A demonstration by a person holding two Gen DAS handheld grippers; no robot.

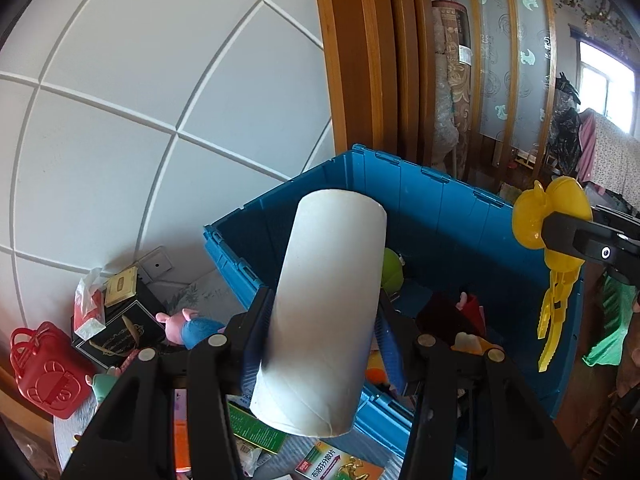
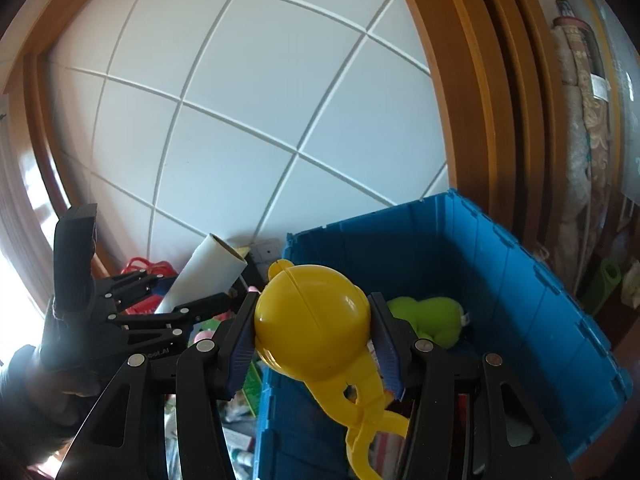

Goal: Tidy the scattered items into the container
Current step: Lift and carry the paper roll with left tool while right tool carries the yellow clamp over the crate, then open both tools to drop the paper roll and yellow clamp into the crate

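Blue crate (image 1: 472,216) stands open against the white panelled wall (image 1: 140,92), filling the 3 o'clock half of my left wrist view and the 4 o'clock corner of my right one. My left gripper (image 1: 322,328) is clamped on a white paper roll (image 1: 324,308), pads pressing both flanks of the cylinder, which tilts up and away toward 12 o'clock over the crate's near corner. My right gripper (image 2: 314,338) is squeezed onto the round yellow head of a plastic snowball-maker tong (image 2: 312,328); its looped handles hang down toward 6 o'clock, above the crate's interior. From the left camera that tong shows at 3 o'clock, toothed handles dangling over the crate's far side.

Inside the crate lies a green plush toy (image 2: 428,316), low against the wall at 3 o'clock of the right view. Outside it, at 8 o'clock of the left view, sit a red plastic basket (image 1: 44,368), a tissue pack (image 1: 89,304) and a pig plush in blue (image 1: 192,326). A green medicine box (image 1: 340,464) lies at 6 o'clock, below the roll.
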